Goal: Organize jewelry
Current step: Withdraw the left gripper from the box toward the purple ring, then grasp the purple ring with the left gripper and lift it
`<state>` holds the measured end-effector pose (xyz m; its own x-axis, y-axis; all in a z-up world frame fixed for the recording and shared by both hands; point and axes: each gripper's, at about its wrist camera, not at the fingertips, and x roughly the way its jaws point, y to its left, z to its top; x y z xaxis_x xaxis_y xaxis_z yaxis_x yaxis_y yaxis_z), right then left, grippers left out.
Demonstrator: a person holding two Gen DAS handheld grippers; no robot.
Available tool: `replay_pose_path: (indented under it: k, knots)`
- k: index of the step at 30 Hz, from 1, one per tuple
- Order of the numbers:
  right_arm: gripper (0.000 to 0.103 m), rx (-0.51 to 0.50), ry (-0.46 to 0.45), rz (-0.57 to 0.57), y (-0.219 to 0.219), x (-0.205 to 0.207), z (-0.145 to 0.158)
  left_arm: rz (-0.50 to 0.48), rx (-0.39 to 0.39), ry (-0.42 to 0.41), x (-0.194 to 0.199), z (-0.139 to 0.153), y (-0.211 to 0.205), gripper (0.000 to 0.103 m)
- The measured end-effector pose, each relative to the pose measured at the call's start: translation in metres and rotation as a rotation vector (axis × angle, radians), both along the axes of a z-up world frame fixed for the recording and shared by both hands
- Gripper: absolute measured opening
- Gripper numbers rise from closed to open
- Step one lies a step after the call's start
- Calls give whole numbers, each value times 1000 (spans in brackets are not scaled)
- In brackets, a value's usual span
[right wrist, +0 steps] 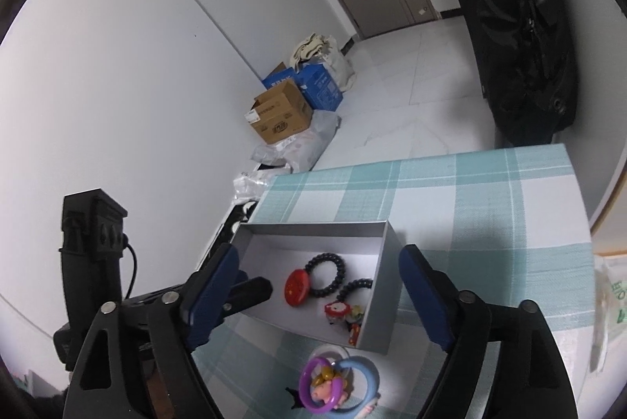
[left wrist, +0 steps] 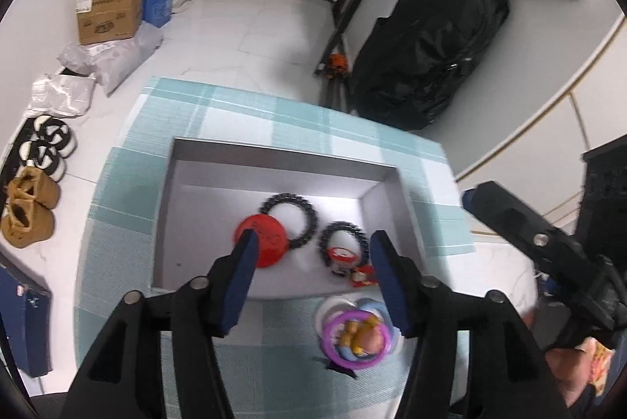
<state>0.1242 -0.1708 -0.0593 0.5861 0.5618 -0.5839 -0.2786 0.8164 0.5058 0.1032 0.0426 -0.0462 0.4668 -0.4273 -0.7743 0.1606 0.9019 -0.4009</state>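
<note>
The task looks partly done: two dark beaded bracelets (left wrist: 292,221) with charms already lie in the grey box (left wrist: 274,154), ahead of the spread, empty left gripper (left wrist: 313,274). A small heap of rings (right wrist: 337,383) waits on the checked cloth (right wrist: 490,207) outside the box, between the open, empty right gripper (right wrist: 317,301) jaws. Only the right view shows the blue ring clearly.

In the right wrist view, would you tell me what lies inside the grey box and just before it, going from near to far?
Pile of coloured bangles → cartoon-charm hair tie → red-disc hair tie → far wall of the grey box.
</note>
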Motion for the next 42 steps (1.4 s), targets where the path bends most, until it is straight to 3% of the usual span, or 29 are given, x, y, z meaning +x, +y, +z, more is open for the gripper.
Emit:
replay_pose_path:
  k: [6,8,13,24,39,42]
  knots:
    - [92,-9,9,-29,-8,-4,-2,-37,-54,-26,-12,7,3,60]
    - [93,-13,5,-33,-10,-7,-2,-53,-94,-29,-16,9,4,70]
    - [97,-24,-2,-47,-18,-17,-1,-97,-112,-31,-29,8,-1,74]
    - [99,-24,8,-82,-37,-36,-2,-198,44,37,-45,-26,-34,75]
    - [99,-34,5,-88,-59,-60,-1,-190,177,79,-47,-51,-56,75]
    - [100,-23,6,-96,-63,-62,-1,-185,174,64,-47,-50,-55,74]
